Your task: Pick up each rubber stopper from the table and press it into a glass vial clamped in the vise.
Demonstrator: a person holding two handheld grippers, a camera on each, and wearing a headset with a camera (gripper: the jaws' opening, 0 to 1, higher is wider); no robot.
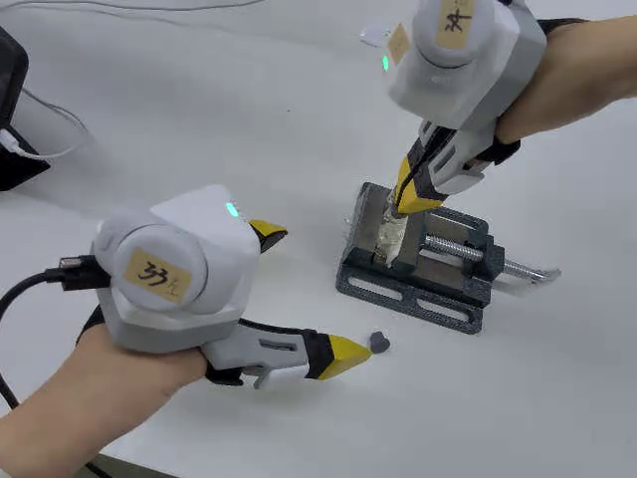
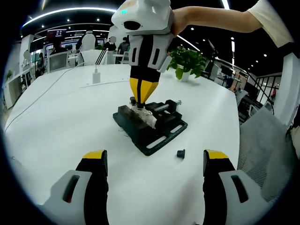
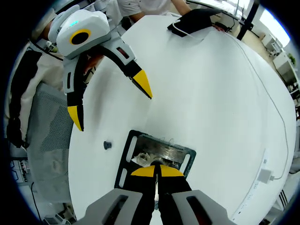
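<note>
Hovering low over the white table [image 1: 199,119], the left gripper [image 1: 309,295] has its jaws spread wide with nothing between them. A small dark rubber stopper [image 1: 379,343] lies loose on the table just past the nearer yellow tip in the head view, close to it but apart. In the left gripper view the stopper sits ahead of the open jaws, nearer the right-hand one, between the gripper and the vise [image 1: 453,289].

The vise is dark grey and sits flat on the table, its screw handle sticking out to the right in the head view. Clamped between its plates is a clear glass vial [image 1: 391,239]. I cannot tell whether it is upright or tilted.

The right gripper [image 1: 408,204] comes down from above with its jaws drawn together, yellow tips side by side right at the top of the vial. The right gripper view looks straight down along those closed tips onto the vise and the glass. The left gripper view shows a small dark bit at the very tips, but I cannot tell whether it is a stopper pinched there or part of the vise behind.

Off at the far left edge of the head view a black device [image 1: 12,110] rests on the table with a white cable [image 1: 55,149] curling from it
</note>
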